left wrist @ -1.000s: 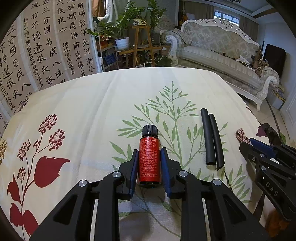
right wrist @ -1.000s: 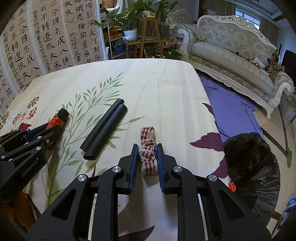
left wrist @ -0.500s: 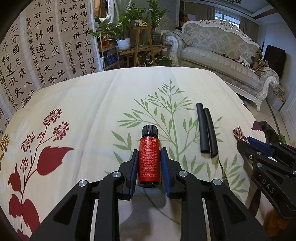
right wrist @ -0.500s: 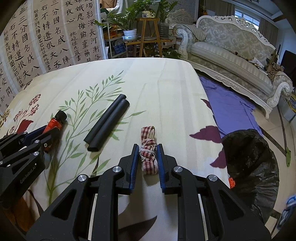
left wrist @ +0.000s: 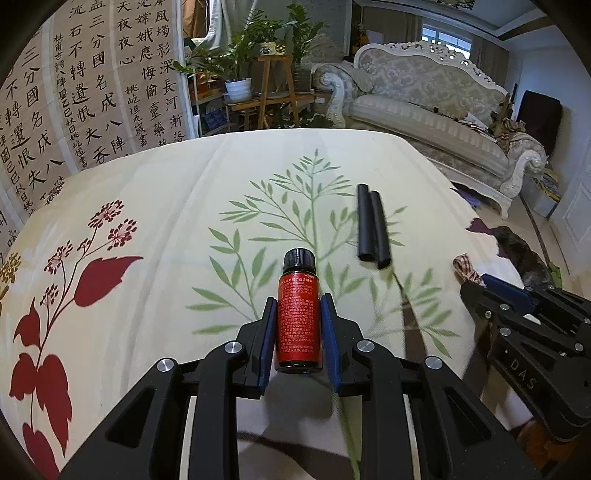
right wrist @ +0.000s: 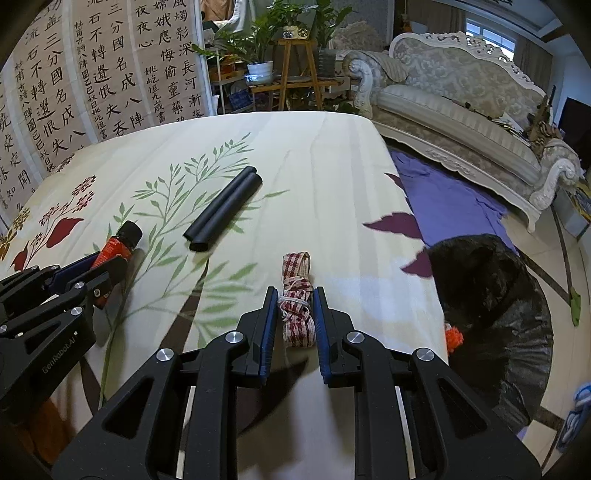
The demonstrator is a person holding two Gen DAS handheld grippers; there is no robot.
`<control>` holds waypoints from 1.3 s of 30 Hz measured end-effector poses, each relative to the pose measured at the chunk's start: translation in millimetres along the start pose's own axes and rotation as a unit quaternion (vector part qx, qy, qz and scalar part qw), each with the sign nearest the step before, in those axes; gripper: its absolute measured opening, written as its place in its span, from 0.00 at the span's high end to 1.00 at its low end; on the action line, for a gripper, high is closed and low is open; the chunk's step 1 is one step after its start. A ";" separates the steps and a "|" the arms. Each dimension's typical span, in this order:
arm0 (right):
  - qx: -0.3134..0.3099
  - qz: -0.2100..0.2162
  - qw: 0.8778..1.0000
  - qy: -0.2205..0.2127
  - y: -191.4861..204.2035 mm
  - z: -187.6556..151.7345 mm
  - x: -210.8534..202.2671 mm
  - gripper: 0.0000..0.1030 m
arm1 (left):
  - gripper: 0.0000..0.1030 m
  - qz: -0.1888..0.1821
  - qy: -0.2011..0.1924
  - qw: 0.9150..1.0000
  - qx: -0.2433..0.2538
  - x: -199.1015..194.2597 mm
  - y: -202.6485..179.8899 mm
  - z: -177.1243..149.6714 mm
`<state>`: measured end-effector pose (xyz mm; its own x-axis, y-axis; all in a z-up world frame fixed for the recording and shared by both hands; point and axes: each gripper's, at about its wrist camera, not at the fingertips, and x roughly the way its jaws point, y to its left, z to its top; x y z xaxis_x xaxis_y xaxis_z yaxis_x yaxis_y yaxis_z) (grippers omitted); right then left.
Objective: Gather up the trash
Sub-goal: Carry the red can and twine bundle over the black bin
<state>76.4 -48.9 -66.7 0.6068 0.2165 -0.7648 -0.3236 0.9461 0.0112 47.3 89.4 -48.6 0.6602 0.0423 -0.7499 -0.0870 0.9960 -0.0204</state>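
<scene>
Cream cloth (left wrist: 177, 192) printed with green sprigs and red leaves, spread over the table. Behind, on the left, tall panels of black Chinese calligraphy (left wrist: 96, 96). Beside these, a wooden plant stand (left wrist: 277, 92) crowded with leafy potted plants (right wrist: 291, 22), one in a white pot (left wrist: 238, 88). To the right, an ornate pale sofa with carved white frame (right wrist: 461, 107), cluttered at its far end. Window (left wrist: 447, 38) above the sofa, giving dim daylight. Pale tiled floor with dark inlay lines (right wrist: 557, 273). Purple cloth (right wrist: 447, 192) lying on the floor before the sofa.
</scene>
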 end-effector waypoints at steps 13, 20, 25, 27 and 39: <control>0.018 -0.012 1.000 -0.014 -22.5 -41.8 -40.8 0.82 | 0.76 -0.024 -0.018 1.000 0.007 -27.6 -29.1 -16.8; 0.044 -0.036 0.998 -0.027 -55.4 -57.0 -64.0 0.82 | 0.76 -0.044 -0.026 0.998 0.024 -37.5 -56.3 -21.7; 0.072 -0.059 0.995 -0.036 -88.3 -62.7 -75.1 0.82 | 0.76 -0.063 -0.035 0.996 0.047 -41.2 -83.8 -18.7; 0.082 -0.069 0.994 -0.038 -99.7 -64.0 -77.7 0.82 | 0.76 -0.072 -0.038 0.995 0.058 -40.3 -97.4 -16.2; 0.126 -0.107 0.985 -0.053 -157.7 -64.6 -79.1 0.82 | 0.76 -0.097 -0.039 0.990 0.097 -21.8 -162.9 -0.5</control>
<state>32.5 -230.7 -49.6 0.7176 0.0164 -0.6963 0.0031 0.9996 0.0268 46.7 -73.7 -29.3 0.7072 -0.1530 -0.6903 0.1875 0.9819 -0.0255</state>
